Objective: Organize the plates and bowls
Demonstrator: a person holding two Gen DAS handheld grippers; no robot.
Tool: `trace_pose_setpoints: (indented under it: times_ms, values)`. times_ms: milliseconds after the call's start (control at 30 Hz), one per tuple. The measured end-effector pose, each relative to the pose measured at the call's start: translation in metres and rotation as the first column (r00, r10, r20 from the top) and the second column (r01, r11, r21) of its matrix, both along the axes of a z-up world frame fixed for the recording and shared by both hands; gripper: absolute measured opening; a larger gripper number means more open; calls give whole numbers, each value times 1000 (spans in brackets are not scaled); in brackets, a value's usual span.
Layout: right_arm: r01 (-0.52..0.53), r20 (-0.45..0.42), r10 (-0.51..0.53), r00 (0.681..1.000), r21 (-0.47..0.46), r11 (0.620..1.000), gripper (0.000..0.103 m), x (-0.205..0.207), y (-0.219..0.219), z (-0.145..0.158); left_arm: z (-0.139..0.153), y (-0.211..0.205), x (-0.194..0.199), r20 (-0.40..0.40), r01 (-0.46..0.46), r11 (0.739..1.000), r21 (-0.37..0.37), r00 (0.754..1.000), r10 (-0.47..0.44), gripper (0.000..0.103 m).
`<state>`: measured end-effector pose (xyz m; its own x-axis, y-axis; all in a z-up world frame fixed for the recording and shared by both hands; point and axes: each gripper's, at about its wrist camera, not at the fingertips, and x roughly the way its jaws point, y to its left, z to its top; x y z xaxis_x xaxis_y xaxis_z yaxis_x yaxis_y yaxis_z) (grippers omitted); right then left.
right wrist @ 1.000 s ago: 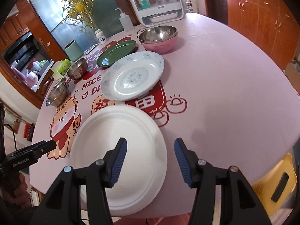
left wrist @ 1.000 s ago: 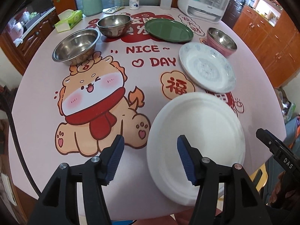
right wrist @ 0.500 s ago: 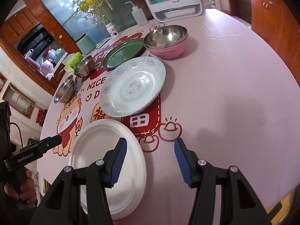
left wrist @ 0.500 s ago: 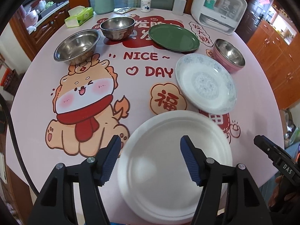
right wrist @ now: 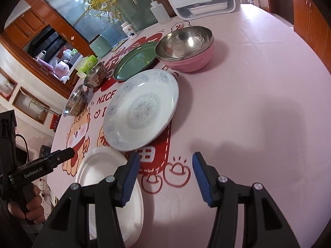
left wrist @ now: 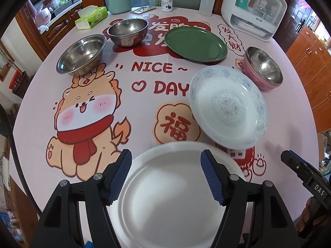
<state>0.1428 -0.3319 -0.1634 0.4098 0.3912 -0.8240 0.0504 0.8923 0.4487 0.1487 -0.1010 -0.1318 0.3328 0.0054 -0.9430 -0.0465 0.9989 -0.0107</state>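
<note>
Plates and bowls are spread over a round table (left wrist: pixel 289 107) covered with a pink cloth printed with a cartoon dog. The plain white plate (left wrist: pixel 175 196) lies at the near edge, and in the left wrist view it is framed between the two blue pads of the left gripper (left wrist: pixel 166 175), which is held above it; the plate's far rim is seen just beyond the fingertips. The jaws of that gripper are spread and have just been opening further; the plate is seen in the gap, but it is much wider than the gap and no pad is pressed on it. The right gripper (right wrist: pixel 164 178) is likewise released, with nothing between its jaws except bare cloth and a red print. In the right wrist view the white plate lies below and to the left of that gripper's left finger, partly hidden by it.

A blue-patterned plate (left wrist: pixel 227 111) is set just beyond the white plate, its near rim close to the white plate's far rim; whether they touch cannot be told. Behind it lie a green plate (left wrist: pixel 195 44) and, to the right, a pink bowl (left wrist: pixel 262 72) with a steel lining. Two steel bowls (left wrist: pixel 81 53) (left wrist: pixel 128 32) stand on the far left side, close together.

A hand (right wrist: pixel 26 204) gripping the left tool's handle is seen in the right wrist view.
</note>
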Motion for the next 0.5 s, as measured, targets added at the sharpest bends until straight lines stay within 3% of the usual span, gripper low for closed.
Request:
trace_pose_setpoints:
  times_ms: [333, 500]
  values:
    - [5, -31, -3, 1000, 57, 998, 53, 33, -3, -21, -12, -6, 44, -20, -35, 998, 42, 999, 36, 73]
    - [-3, -36, 6, 999, 77, 997, 53, 48, -3, -30, -21, -7, 59, -21, -58, 998, 17, 998, 59, 73]
